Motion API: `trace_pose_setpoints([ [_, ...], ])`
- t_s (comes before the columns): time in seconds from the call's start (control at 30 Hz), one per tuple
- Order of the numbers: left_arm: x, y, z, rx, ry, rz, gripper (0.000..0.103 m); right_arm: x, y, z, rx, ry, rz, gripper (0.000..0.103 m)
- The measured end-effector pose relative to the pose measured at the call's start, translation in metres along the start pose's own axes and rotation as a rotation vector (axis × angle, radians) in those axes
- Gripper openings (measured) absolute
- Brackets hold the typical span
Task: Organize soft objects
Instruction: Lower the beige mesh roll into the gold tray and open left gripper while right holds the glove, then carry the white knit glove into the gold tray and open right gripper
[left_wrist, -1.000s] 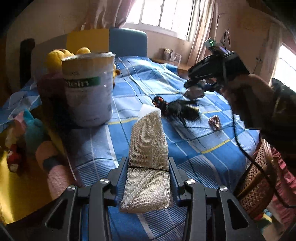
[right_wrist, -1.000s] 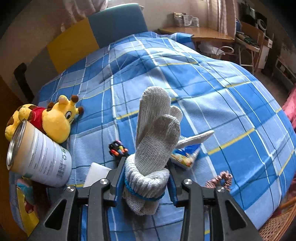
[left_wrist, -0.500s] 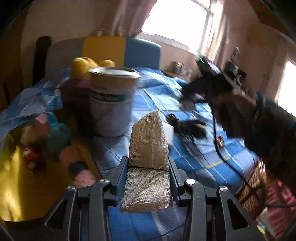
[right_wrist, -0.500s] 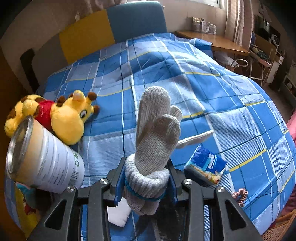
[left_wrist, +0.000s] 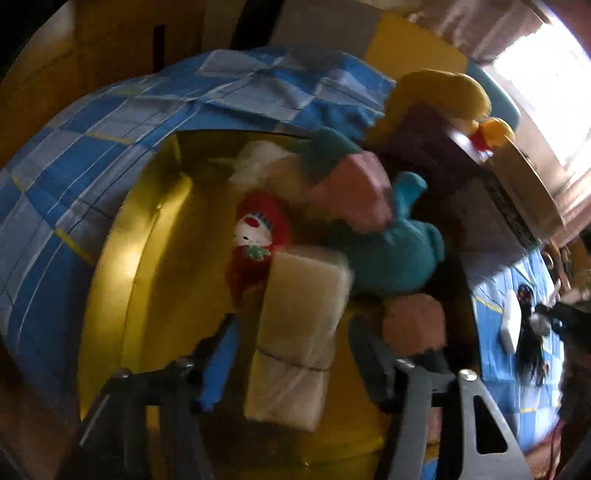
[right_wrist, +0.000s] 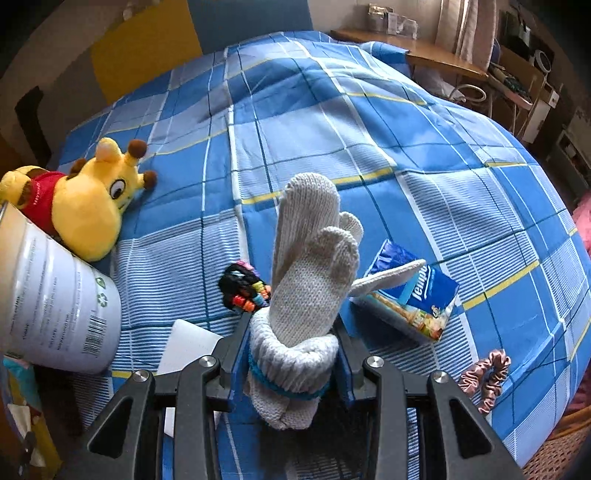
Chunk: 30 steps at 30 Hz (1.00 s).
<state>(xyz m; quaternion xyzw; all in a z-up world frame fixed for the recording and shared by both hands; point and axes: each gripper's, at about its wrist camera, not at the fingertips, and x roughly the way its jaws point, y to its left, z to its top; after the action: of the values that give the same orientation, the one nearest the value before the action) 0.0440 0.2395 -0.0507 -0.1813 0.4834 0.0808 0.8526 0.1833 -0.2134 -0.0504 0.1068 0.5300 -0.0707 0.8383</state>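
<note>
My left gripper (left_wrist: 291, 354) has its jaws spread wider than the beige mesh cloth roll (left_wrist: 295, 332) that sits between them, over a yellow bin (left_wrist: 122, 266) holding a teal plush (left_wrist: 391, 258), a red-and-white plush (left_wrist: 258, 236) and pink soft pieces (left_wrist: 354, 188). My right gripper (right_wrist: 293, 354) is shut on a grey knitted glove (right_wrist: 306, 280) above the blue checked bedspread (right_wrist: 332, 129). A yellow giraffe plush (right_wrist: 88, 203) lies at the left of the bed.
A white tin can (right_wrist: 48, 306) stands by the giraffe plush. A tissue pack (right_wrist: 410, 299), a black beaded hair tie (right_wrist: 243, 288), a pink scrunchie (right_wrist: 484, 376) and a white card (right_wrist: 188, 347) lie on the bedspread. A desk (right_wrist: 413, 48) stands beyond the bed.
My left gripper swung left from the bed to over the yellow bin, and its jaws have spread apart around the cloth roll. My right gripper kept hold of the glove and shifted slightly.
</note>
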Motion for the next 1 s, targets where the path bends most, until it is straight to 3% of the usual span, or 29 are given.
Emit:
trace_pose_setpoints([
  [0.17,-0.005,-0.004,-0.009,0.002,-0.037,0.008,0.069,0.001,0.000,0.000,-0.005,0.006,-0.015,0.039],
  [0.5,-0.045,-0.005,-0.032,0.082,-0.211,0.037,0.071,0.002,0.003,0.001,-0.006,0.010,-0.045,0.039],
  [0.8,-0.052,-0.004,-0.046,0.105,-0.232,0.042,0.072,0.001,0.010,0.007,-0.020,0.010,-0.063,0.039],
  [1.0,-0.054,-0.006,-0.052,0.118,-0.230,0.030,0.071,-0.005,0.029,0.032,-0.045,-0.016,-0.084,0.039],
])
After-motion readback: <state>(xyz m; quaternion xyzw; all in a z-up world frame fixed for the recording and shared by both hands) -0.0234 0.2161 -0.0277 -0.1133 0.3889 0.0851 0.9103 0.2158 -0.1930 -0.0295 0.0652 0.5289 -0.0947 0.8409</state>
